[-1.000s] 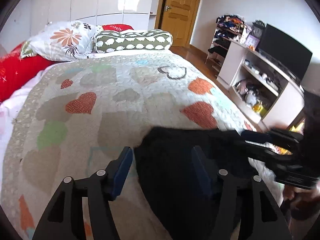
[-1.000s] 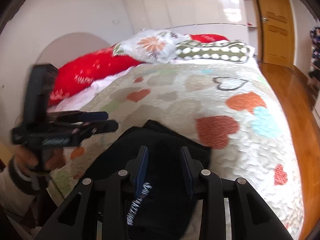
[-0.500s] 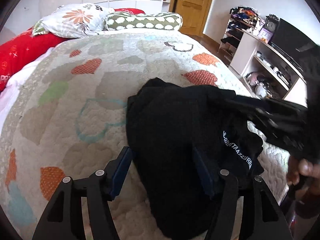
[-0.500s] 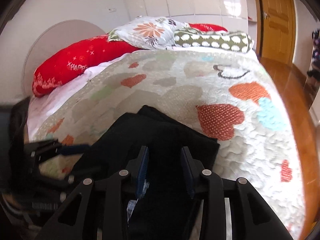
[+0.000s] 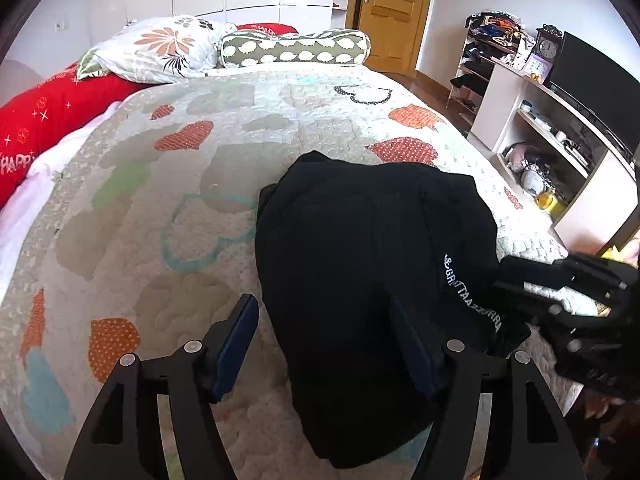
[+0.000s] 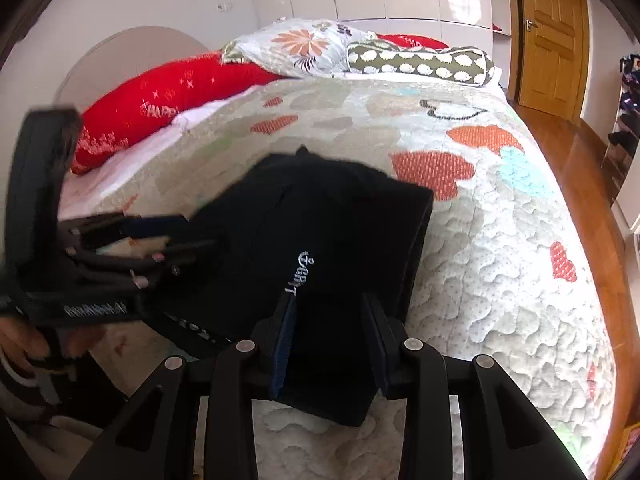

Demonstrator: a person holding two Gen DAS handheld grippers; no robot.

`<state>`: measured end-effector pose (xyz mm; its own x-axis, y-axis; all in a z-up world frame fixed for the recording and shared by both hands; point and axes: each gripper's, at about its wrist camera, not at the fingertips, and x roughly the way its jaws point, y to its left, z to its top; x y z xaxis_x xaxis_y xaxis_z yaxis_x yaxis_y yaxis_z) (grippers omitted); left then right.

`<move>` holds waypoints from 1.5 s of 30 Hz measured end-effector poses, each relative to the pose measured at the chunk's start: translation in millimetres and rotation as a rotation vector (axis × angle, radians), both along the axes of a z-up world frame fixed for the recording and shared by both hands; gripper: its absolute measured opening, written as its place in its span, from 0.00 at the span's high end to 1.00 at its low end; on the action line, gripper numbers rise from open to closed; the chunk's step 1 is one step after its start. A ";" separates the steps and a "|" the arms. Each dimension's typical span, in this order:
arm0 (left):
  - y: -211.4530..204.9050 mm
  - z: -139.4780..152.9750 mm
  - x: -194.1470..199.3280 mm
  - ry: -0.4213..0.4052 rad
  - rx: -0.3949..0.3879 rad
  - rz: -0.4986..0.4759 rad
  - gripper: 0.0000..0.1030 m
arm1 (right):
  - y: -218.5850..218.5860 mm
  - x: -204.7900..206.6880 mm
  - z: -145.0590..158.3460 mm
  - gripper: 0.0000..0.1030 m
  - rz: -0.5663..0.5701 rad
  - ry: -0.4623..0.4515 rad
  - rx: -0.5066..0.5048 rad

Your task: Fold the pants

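A: Pants (image 5: 360, 264) lie on the quilt (image 5: 200, 184), near the foot edge of the bed, right of centre in the left wrist view.

B: Pillows?

A: Pillows (image 5: 160, 46) at the head end, far behind the pants. Bolster (image 5: 294, 48) just right of them.

B: Room side?

A: Shelf unit (image 5: 560, 140) right of the bed, door (image 5: 394, 8) behind it.
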<state>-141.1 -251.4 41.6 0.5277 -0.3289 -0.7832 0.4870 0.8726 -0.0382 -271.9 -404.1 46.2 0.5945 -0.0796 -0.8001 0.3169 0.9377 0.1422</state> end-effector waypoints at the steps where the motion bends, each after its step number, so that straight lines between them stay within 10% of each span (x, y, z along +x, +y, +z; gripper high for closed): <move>1: 0.6 2.5 -1.8 -0.006 0.000 0.002 0.32 | -1.5 -0.2 2.9 0.61 -0.005 -0.007 0.009; 14: 17.0 11.6 1.4 -0.009 -0.036 0.011 0.23 | -10.8 7.4 15.8 0.35 -0.054 -0.062 0.043; 39: 20.1 -46.8 76.4 0.251 -0.258 0.003 0.07 | -68.8 27.1 -54.6 0.24 -0.073 -0.152 0.379; 42: 13.7 -48.7 80.8 0.238 -0.239 -0.006 0.10 | -67.5 33.2 -54.6 0.47 -0.080 -0.152 0.379; 45: 10.2 -44.5 77.5 0.209 -0.229 -0.021 0.39 | -61.3 36.5 -46.1 0.63 -0.067 -0.171 0.376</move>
<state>-63.5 -241.2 -2.9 0.3541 -0.5181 -0.7786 0.4653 0.8198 -0.3339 -235.4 -465.4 0.1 0.7245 0.1560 -0.6714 0.3176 0.7889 0.5261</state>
